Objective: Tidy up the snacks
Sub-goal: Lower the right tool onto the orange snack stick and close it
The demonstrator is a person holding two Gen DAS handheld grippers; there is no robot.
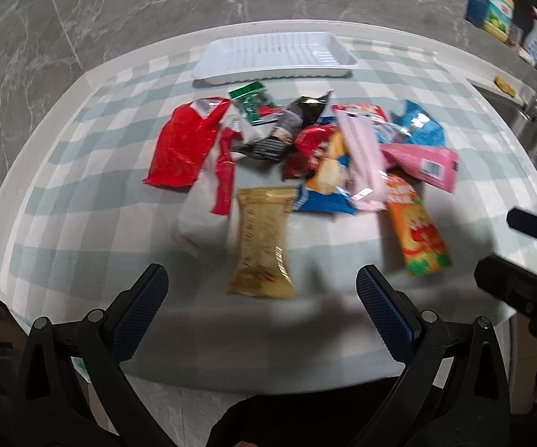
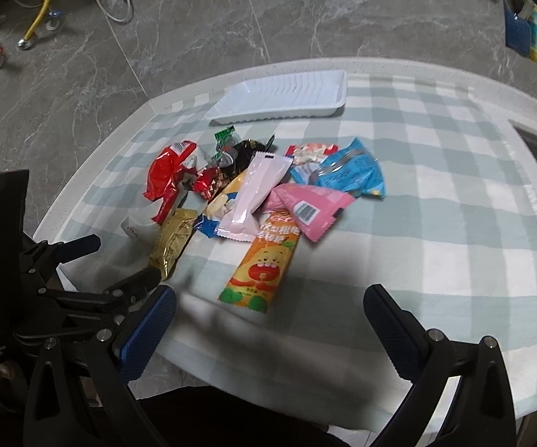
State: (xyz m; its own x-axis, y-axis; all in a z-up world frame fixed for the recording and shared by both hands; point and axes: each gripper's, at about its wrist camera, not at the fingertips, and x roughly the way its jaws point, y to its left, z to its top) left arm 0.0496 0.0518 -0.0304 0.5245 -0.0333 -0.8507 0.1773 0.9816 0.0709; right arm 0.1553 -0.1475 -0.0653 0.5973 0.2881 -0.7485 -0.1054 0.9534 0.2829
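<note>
Beyond both grippers' released fingers (image 1: 149,298), snack packets (image 1: 305,156) crowd before tray (image 1: 276,56).

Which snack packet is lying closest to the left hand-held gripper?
The gold packet: it lies lengthwise at the pile's near edge, directly ahead of the open left hand-held gripper.

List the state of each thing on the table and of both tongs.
White tray: empty, upright.
Snack pile: loose, overlapping, outside the tray.
Gold packet: sealed, flat.
Orange packet: sealed, flat.
Left tongs: open, holding nothing.
Right tongs: open, holding nothing.
</note>
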